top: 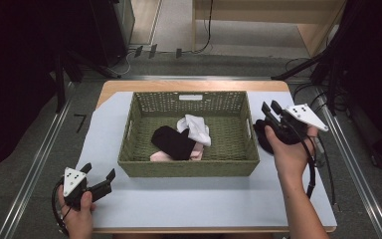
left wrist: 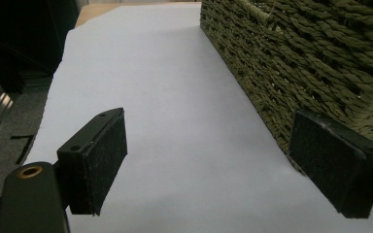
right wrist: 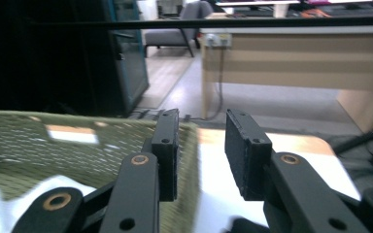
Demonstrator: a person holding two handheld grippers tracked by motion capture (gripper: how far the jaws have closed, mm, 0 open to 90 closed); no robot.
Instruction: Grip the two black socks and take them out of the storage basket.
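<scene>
on pale sheet point(top: 189, 196) | woven green basket point(top: 189, 168) | soft black sock point(top: 173, 141)

The left hand point(top: 77, 211) is holding the left gripper point(top: 99, 175) low and near the person, with its jaws standing wide apart and nothing between them. The right hand point(top: 291, 152) is holding the right gripper point(top: 271, 107) farther out, its jaws a little apart and empty.

Basket point(top: 189, 167) walls block sideways entry; its top lies open
</scene>
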